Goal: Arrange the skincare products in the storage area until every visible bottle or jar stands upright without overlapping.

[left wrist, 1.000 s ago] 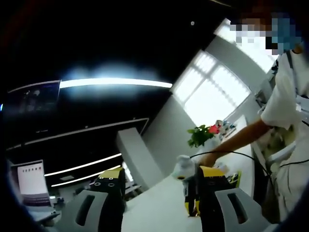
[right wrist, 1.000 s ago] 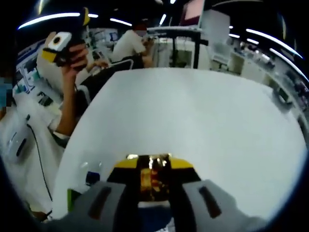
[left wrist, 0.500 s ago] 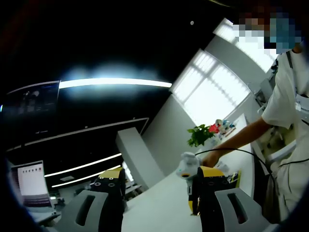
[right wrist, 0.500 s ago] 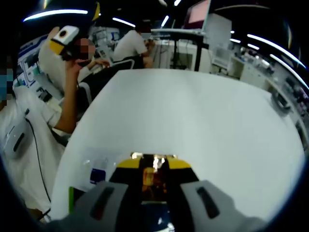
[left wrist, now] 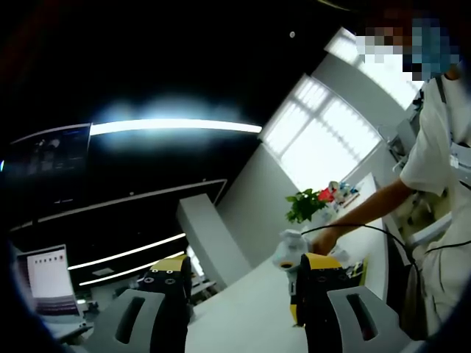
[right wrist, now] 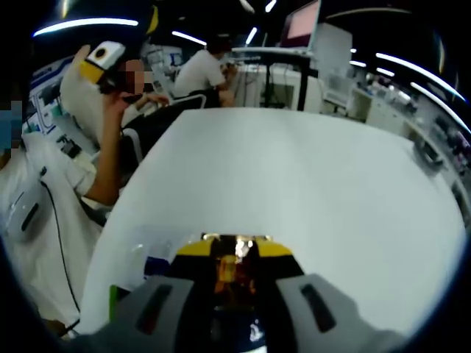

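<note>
Little has shifted since a second ago — the left gripper (left wrist: 232, 309) still points up at the ceiling lights with its jaws spread wide and nothing between them, raised well above the white table (right wrist: 294, 184). In the right gripper view, the right gripper (right wrist: 234, 290) hangs low over the table's near edge, jaws closed on an amber, gold-glinting skincare bottle (right wrist: 229, 272) — beside it, to the left, lies a clear packet (right wrist: 151, 261).

Bright windows (left wrist: 331, 140) in a pale wall, long ceiling light strips (left wrist: 173, 126) against darkness, a potted plant (left wrist: 305, 206) on a ledge. Broad white table (right wrist: 294, 184), monitor (right wrist: 302, 22) on a stand, cluttered desks beyond.
</note>
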Tool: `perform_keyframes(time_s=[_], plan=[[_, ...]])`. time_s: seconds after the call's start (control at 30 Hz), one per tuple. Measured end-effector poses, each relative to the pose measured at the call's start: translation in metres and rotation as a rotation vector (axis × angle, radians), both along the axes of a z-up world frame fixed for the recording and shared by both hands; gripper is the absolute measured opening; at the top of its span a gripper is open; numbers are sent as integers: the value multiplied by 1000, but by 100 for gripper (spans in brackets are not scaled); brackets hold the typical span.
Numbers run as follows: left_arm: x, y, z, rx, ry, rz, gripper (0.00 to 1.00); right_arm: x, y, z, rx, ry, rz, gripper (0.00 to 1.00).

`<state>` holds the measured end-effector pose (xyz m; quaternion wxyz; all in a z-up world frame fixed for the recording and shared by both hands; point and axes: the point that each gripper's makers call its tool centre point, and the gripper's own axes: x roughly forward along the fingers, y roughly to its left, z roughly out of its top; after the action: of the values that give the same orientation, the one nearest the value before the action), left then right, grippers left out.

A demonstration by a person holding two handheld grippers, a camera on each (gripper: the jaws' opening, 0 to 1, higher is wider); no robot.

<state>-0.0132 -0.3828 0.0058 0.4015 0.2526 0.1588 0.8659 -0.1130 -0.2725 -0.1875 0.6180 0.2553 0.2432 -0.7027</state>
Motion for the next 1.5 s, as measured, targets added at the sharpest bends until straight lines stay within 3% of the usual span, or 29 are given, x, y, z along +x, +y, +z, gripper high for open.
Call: perform_keyframes(time_s=[0.23,0.4,0.87,1.0,1.13,1.23,1.37,1.5], plan=[[0,0,0,0,1,-1,61,1,-1,0,4,17,-5,19],[0,0,0,1,-1,-2,61,1,-3,2,-16,30,-1,27],[0,0,-1,-5,0,2,61,5,-5,1,-17,16,11,25],[1,1,-2,-5,0,1,61,3,-5,2,-25,35,1,30],[2,2,-2,-7,3,3,60,7,-3,7,-60,45,22,33],[2,1,-1,0,-1,3,60,6,0,12,-70,51,-4,39],[0,1,-2,-3,-2,7,60,1,4,19,-107,59,-36,39],[0,2,-2,-6,-3,3,60,3,3,8,-74,68,-18,39]])
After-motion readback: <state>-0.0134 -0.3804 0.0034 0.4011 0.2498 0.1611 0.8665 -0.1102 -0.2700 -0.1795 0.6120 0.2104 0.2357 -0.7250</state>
